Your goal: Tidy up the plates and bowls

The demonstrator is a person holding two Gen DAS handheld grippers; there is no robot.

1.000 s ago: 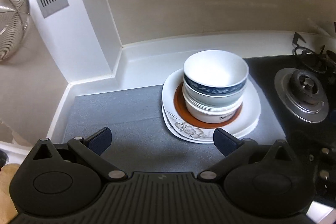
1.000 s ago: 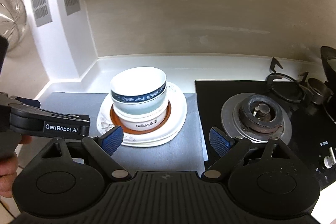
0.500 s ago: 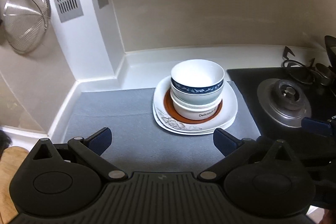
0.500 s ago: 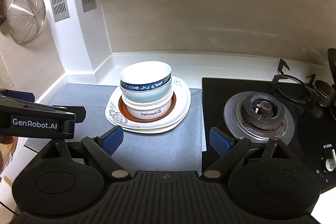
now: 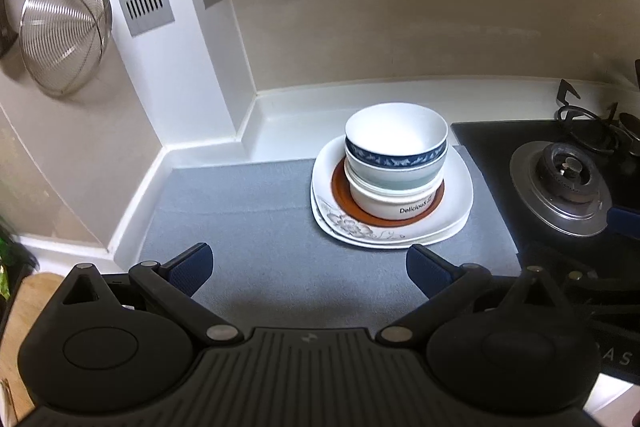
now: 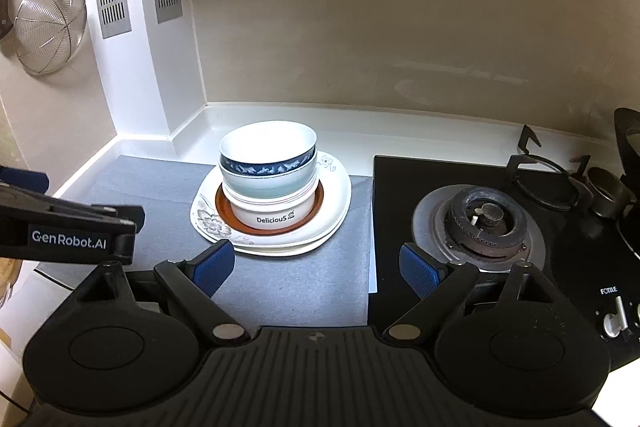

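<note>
While both grippers hang over the near edge of the grey mat [image 5: 256, 227], the left gripper [image 5: 308, 269] and the right gripper [image 6: 318, 269] each stand wide open with nothing between the blue pads. The bowls [image 5: 396, 151] sit nested in one stack, blue-banded on top, on a brown saucer [image 5: 340, 187] atop the stacked white plates [image 5: 456, 203] at the mat's far right. The stack lies just left of the black hob [image 6: 472, 187], well apart from both grippers.

three bowls [image 5: 395, 155], three plates [image 5: 456, 195], one strainer [image 5: 64, 31]
</note>
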